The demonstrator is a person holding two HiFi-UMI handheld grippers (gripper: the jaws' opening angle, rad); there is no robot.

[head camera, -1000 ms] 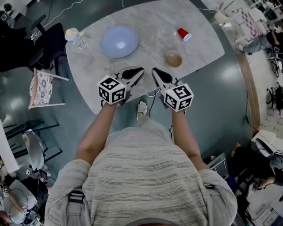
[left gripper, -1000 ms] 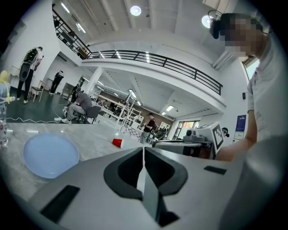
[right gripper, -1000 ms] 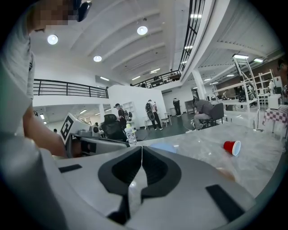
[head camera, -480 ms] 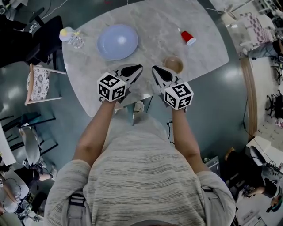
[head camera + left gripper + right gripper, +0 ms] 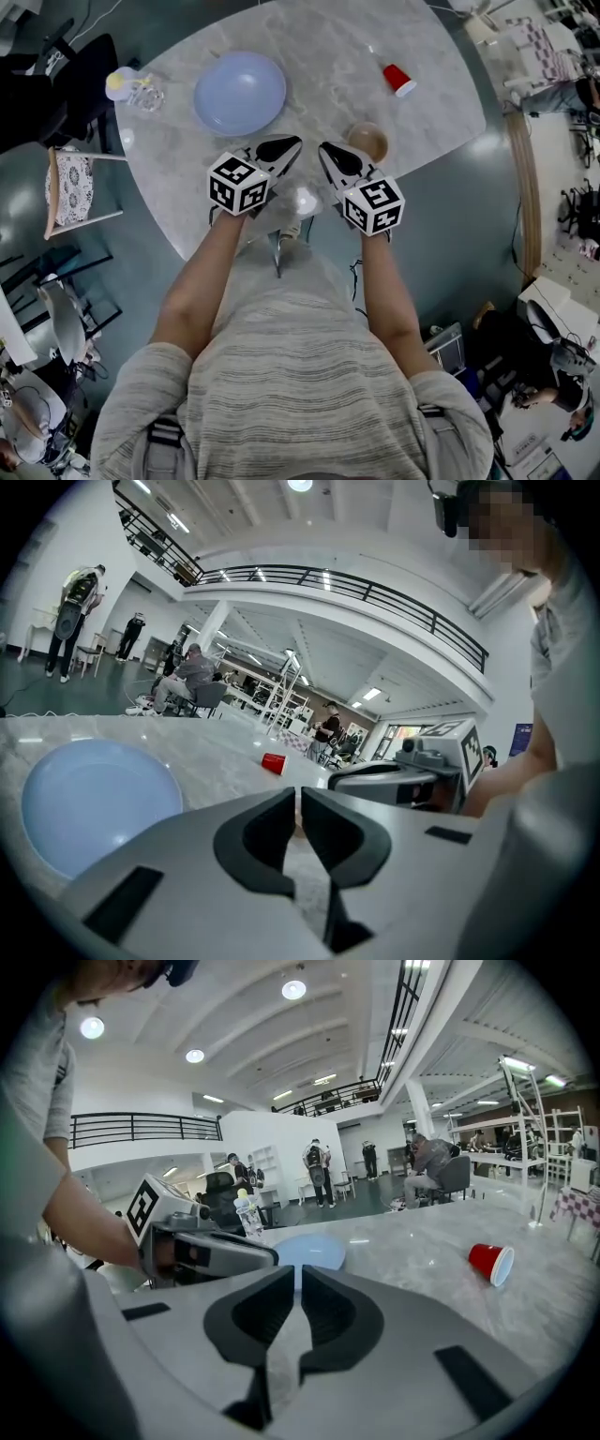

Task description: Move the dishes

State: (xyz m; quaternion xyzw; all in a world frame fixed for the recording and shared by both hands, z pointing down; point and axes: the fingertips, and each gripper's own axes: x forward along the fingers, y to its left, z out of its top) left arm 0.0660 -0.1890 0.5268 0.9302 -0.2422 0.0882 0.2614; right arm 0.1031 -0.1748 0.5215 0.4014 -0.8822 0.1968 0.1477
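On the marble table (image 5: 328,56) a pale blue plate (image 5: 239,91) lies at the back left. A small brown bowl (image 5: 367,141) sits nearer, at the right. My left gripper (image 5: 281,148) is shut and empty over the table's near part, below the plate. My right gripper (image 5: 330,153) is shut and empty too, just left of the bowl. In the left gripper view the plate (image 5: 94,803) lies low at the left, beyond the closed left gripper (image 5: 298,803). The right gripper view shows the plate (image 5: 309,1249) straight past the closed right gripper (image 5: 297,1283).
A red cup (image 5: 395,79) lies on its side at the table's back right. A clear bottle with a yellow cap (image 5: 131,89) stands at the far left edge. A chair (image 5: 75,183) stands on the floor left of the table. People stand and sit far off in the hall.
Both grippers have moved forward and down over the table's near edge, side by side. The right one now sits beside the bowl. Both stayed shut.
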